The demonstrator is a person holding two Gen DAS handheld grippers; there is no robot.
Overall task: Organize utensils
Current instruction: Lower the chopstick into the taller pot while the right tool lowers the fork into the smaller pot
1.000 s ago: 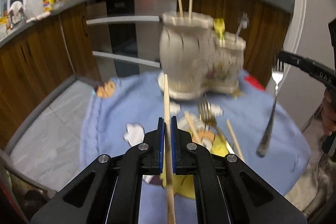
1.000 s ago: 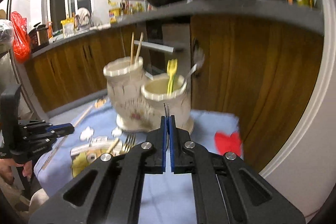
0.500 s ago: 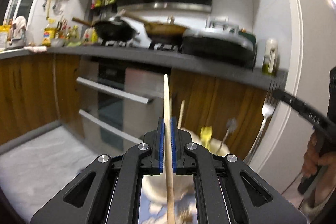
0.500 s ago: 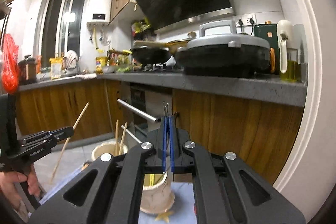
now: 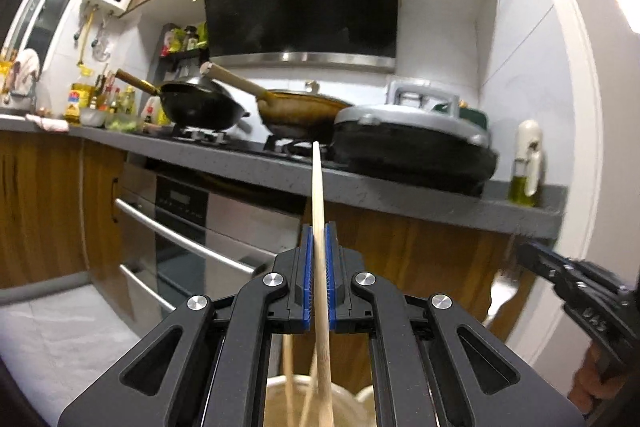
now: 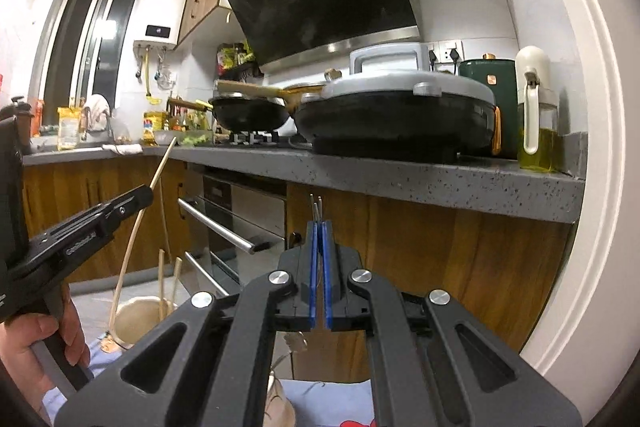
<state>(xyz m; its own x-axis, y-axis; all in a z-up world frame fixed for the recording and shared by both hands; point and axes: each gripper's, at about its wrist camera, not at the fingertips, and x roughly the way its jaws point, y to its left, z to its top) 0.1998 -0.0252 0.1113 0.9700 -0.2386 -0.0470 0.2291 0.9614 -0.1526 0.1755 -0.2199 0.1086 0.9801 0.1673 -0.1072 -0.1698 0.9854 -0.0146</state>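
My left gripper [image 5: 319,231] is shut on a long wooden chopstick [image 5: 318,187] that stands almost upright. Its lower end hangs over the mouth of the cream utensil holder [image 5: 280,403], where other chopsticks stand. In the right wrist view the same left gripper [image 6: 148,193] and its chopstick [image 6: 140,223] are above the holder [image 6: 136,319]. My right gripper [image 6: 319,227] is shut on a metal fork [image 6: 316,209], whose tines poke up past the pads. From the left wrist view the right gripper [image 5: 520,251] is at the right, with the fork [image 5: 500,287] blurred below it.
A grey kitchen counter [image 6: 400,175] with woks, a lidded pan and an oil bottle [image 6: 536,131] runs straight ahead. An oven with bar handles [image 5: 180,235] sits under it. A blue cloth [image 6: 332,399] and the rim of a smaller cream pot [image 6: 280,407] show at the bottom.
Both grippers have risen and tipped up to level. The blue cloth and loose utensils have dropped out of view, and the holder now sits at the bottom edge. Both grips are unchanged.
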